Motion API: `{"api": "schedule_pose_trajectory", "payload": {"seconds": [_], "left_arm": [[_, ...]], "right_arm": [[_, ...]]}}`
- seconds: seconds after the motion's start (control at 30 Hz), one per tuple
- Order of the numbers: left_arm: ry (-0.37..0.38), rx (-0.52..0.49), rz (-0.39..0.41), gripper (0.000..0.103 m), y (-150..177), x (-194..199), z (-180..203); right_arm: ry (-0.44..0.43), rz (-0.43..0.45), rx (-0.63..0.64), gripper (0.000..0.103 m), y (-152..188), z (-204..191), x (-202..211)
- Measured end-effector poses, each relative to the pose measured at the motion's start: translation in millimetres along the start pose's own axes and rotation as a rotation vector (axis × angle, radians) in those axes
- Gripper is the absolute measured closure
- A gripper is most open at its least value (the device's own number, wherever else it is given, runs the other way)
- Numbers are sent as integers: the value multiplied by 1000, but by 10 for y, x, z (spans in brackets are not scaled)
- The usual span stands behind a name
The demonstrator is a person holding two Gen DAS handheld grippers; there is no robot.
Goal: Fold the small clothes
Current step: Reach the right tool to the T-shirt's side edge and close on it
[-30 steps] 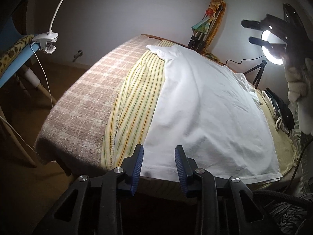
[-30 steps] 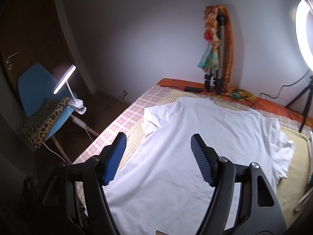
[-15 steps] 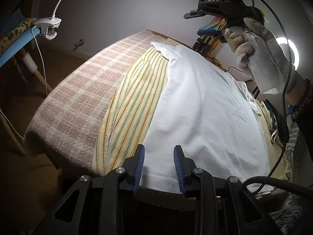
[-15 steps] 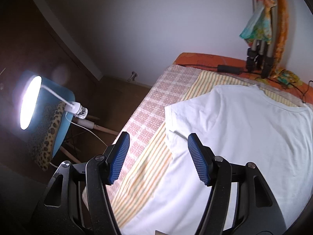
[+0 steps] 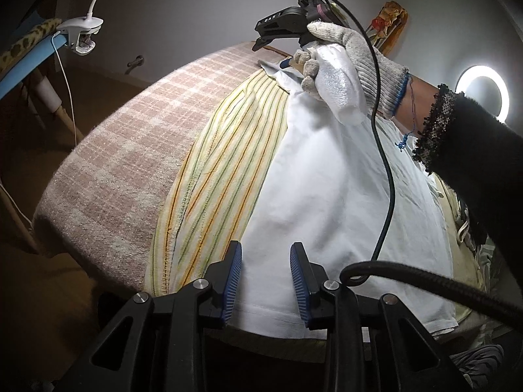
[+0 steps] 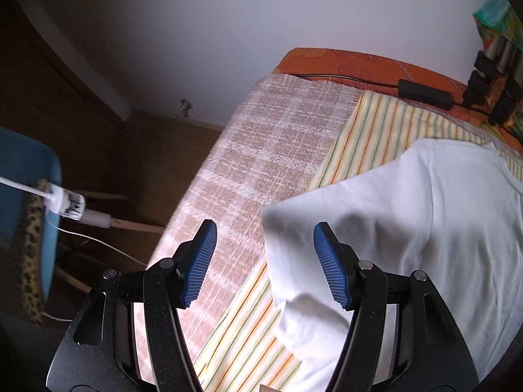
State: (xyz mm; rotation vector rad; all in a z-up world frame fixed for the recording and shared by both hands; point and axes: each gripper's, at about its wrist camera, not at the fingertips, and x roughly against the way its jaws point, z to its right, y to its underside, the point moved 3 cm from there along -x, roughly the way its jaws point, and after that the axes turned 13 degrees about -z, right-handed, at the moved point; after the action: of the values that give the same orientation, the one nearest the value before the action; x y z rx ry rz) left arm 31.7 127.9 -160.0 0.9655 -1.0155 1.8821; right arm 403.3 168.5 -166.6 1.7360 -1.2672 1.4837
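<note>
On the striped sheet (image 5: 209, 176) over the bed, the white T-shirt (image 5: 327, 196) is lying spread flat, no fold made yet, so all the folding is remaining. Left gripper (image 5: 265, 281) is hovering at 6 o'clock over the hem, jaws parted and empty. Right gripper (image 6: 264, 261) is hanging open over the sleeve (image 6: 287, 228) edge at 12 o'clock, holding nothing; grasping both points looks like the first step.

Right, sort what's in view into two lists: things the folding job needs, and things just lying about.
For the job:
white T-shirt
left gripper, open above the hem
right gripper, open over the sleeve

Lying about:
striped cloth
checked blanket
clip lamp
blue chair
ring light
</note>
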Motion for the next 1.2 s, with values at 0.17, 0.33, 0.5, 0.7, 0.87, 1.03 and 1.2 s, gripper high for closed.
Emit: {"api": "schedule_pose_trajectory", "payload": {"seconds": [0.17,0.33,0.5,0.7,0.87,1.03,1.2], "left_arm": [[-7,15,-4,74,-9,-4,-61],[-38,17,-10,73,4,-14,-122],[-43,17,-5,67,14,-24,-156],[-76,-14,-1,67,27,-56,-107],[-71,-55,-7,68,23,-106,-8],[-95,-66,3,81,20,-130,-2],[-52,-79,27,103,35,-64,41]], "right_arm": [[124,-38,69,42,-13,-69,-161],[190,-37,108,77,-51,-42,-130],[141,-28,101,95,-102,128,-9],[50,17,73,97,-132,303,172],[-47,45,25,98,-152,441,324],[-92,64,4,98,-171,519,448],[-100,78,7,98,-178,583,514]]}}
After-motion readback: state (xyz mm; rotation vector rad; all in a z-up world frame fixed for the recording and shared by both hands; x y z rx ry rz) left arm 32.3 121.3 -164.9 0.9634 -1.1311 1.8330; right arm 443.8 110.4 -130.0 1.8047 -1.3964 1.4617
